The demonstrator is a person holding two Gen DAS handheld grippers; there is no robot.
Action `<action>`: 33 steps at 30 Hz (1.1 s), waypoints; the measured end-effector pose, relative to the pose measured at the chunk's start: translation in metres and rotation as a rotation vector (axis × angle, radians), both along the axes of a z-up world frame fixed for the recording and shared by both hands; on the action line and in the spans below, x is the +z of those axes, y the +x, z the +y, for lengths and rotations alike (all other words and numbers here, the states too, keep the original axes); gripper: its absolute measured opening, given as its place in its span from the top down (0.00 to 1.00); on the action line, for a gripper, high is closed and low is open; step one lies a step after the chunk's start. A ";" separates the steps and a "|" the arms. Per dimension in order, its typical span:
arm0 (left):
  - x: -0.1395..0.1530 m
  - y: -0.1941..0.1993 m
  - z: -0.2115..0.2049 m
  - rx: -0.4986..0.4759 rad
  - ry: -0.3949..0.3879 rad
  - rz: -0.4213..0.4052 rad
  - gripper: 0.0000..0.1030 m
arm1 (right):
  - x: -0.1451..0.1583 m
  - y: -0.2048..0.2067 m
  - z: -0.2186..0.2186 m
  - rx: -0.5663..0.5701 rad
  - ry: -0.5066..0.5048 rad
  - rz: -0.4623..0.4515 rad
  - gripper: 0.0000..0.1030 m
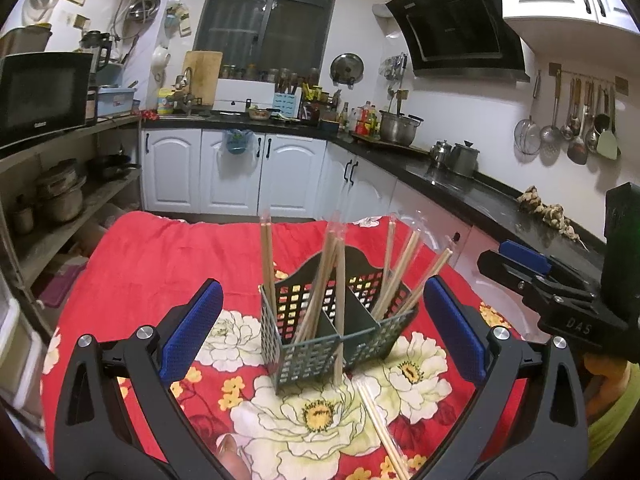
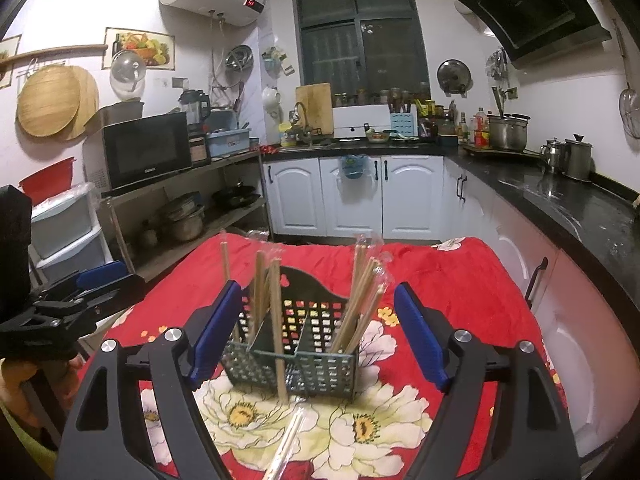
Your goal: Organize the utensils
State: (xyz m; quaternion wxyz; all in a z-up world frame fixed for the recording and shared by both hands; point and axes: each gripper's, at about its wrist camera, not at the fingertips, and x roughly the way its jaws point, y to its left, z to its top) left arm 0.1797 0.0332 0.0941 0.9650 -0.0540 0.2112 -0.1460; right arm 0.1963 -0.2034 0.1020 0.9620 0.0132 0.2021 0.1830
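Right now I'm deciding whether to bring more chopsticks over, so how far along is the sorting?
Mostly done: several wooden chopsticks stand upright in the dark perforated plastic caddy on the red floral cloth. Nothing is in hand; the left tongs and right tongs are both open and empty. Left: one plastic-wrapped pair of chopsticks lies on the cloth in front of the caddy.

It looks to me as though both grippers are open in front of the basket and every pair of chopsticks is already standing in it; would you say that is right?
Not quite. Both the left gripper and right gripper are open before the basket, but one wrapped pair of chopsticks lies on the floral cloth in front of it. The left wrist view shows this.
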 end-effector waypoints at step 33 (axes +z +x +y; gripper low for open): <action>-0.089 -0.010 -0.038 -0.077 0.087 0.203 0.10 | -0.086 -0.037 -0.005 0.035 -0.109 0.183 0.26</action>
